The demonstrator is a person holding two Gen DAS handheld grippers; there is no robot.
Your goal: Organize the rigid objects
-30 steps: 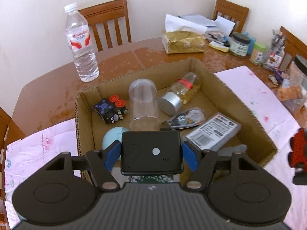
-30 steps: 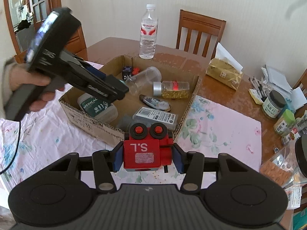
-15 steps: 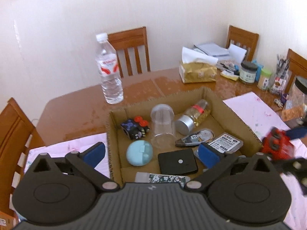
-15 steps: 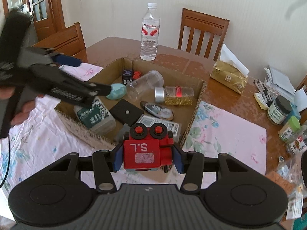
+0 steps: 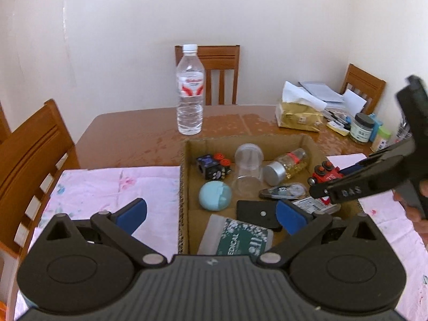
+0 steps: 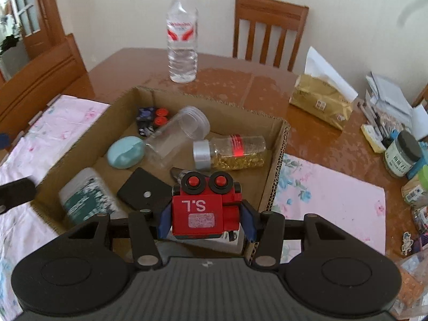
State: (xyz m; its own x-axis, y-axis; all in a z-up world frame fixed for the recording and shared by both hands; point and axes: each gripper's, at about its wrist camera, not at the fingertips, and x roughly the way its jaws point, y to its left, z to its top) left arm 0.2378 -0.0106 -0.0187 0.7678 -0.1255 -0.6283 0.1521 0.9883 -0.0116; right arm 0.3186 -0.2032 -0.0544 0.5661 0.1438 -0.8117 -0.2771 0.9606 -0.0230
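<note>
Right hand-held gripper point(image 6: 204, 220) is clamped on my red toy point(image 6: 204, 206), hanging over the box's point(image 6: 278, 157) near-right corner, above the black pad point(image 6: 143, 191). Left hand-held gripper point(image 5: 211, 211) has just been opening: blue pads wide apart w/ nothing between, back over the box's near-left edge. Box sits on the worktop point(image 5: 133, 136); water bottle point(image 5: 190, 93) upright behind it.
</note>
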